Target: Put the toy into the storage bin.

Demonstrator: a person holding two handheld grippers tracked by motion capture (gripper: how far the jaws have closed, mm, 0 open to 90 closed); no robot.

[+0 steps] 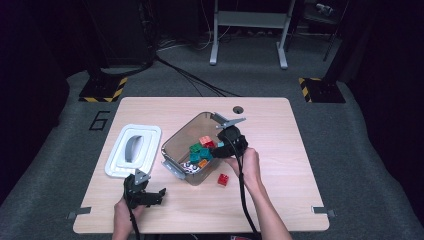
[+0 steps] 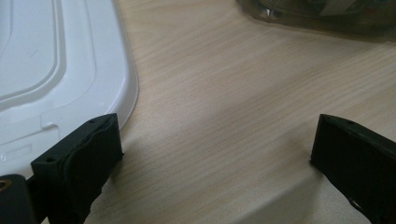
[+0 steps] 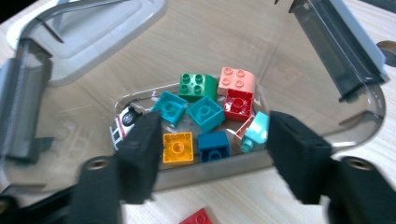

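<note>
- My right gripper (image 1: pixel 220 149) hangs over the near right rim of the clear bin (image 1: pixel 176 141), at about 5 o'clock from the bin's middle in the high view. Its jaws are spread wide and pinch nothing; in the right gripper view they frame the blocks from either side with open air between them.
- The bin sits near the middle of the table (image 1: pixel 270 120), one long side turned toward 10 o'clock. Its grey latches stand out at the far right corner and the near left corner.
- Inside the bin I see a cluster of blocks: a green block (image 3: pixel 196 87) at the far side, a salmon block (image 3: pixel 237 79) just to its 3 o'clock, a red block (image 3: pixel 239 104) touching below the salmon one, two teal blocks side by side in the centre, a yellow block (image 3: pixel 178 148) at 7 o'clock and a dark blue block (image 3: pixel 214 145) just beside it. A pale turquoise block (image 3: pixel 256 132) lies tilted at 4 o'clock, close to my right jaw.
- A small white toy car (image 3: pixel 124 122) lies at 9 o'clock of the cluster, partly hidden behind my left jaw.
- One loose red block (image 1: pixel 223 179) lies on the table outside the bin, at 6 o'clock from my right gripper, just beside the bin's near wall.
- My left gripper (image 1: pixel 145 195) rests low near the table's near edge, at 7 o'clock from the bin, jaws spread and empty over bare wood.
- The white lid (image 1: pixel 134 150) lies flat at 9 o'clock from the bin; its near corner sits just beside my left gripper's left jaw.
</note>
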